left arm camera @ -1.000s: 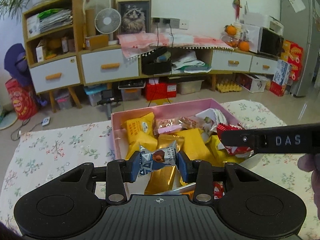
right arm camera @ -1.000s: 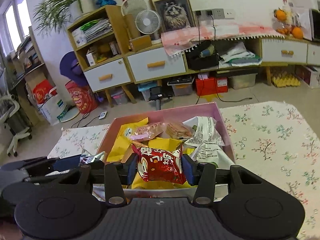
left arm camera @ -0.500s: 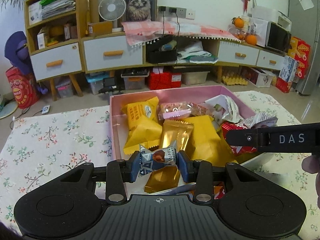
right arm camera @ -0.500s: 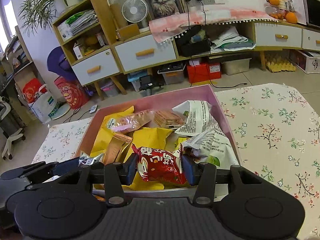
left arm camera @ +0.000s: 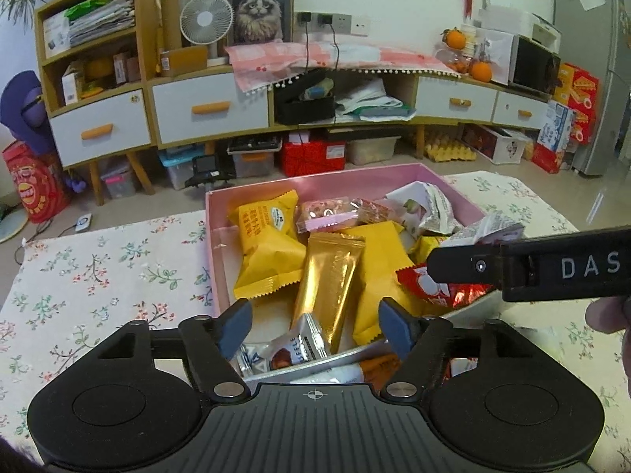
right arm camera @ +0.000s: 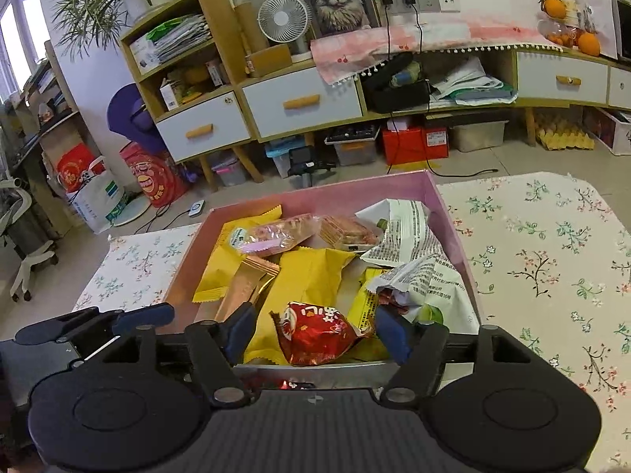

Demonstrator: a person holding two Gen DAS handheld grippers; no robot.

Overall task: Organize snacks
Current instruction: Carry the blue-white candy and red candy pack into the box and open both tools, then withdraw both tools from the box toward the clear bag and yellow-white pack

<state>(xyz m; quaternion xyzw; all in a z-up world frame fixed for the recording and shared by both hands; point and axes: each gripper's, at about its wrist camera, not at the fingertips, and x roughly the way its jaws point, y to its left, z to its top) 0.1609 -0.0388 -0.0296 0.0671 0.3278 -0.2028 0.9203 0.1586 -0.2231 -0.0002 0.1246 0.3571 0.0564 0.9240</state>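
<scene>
A pink box (left arm camera: 315, 183) (right arm camera: 327, 193) holds several snack packets, yellow, gold, pink and white. My left gripper (left arm camera: 313, 325) is open over the box's near edge. A small silver truffle packet (left arm camera: 286, 352) lies loose in the box just below its fingers. My right gripper (right arm camera: 313, 331) is open too. A red snack packet (right arm camera: 317, 333) lies between its fingers on the pile, free of both pads. The right gripper also shows in the left wrist view (left arm camera: 528, 264) as a black bar at the right.
The box stands on a floral tablecloth (left arm camera: 106, 260) (right arm camera: 552, 260). Another orange and white packet (left arm camera: 355, 372) lies outside the box by its near wall. Beyond the table are cabinets with white drawers (left arm camera: 209, 108), a fan and floor clutter.
Both grippers opened. The truffle packet dropped from the left gripper into the box and the red packet dropped from the right gripper onto the pile.
</scene>
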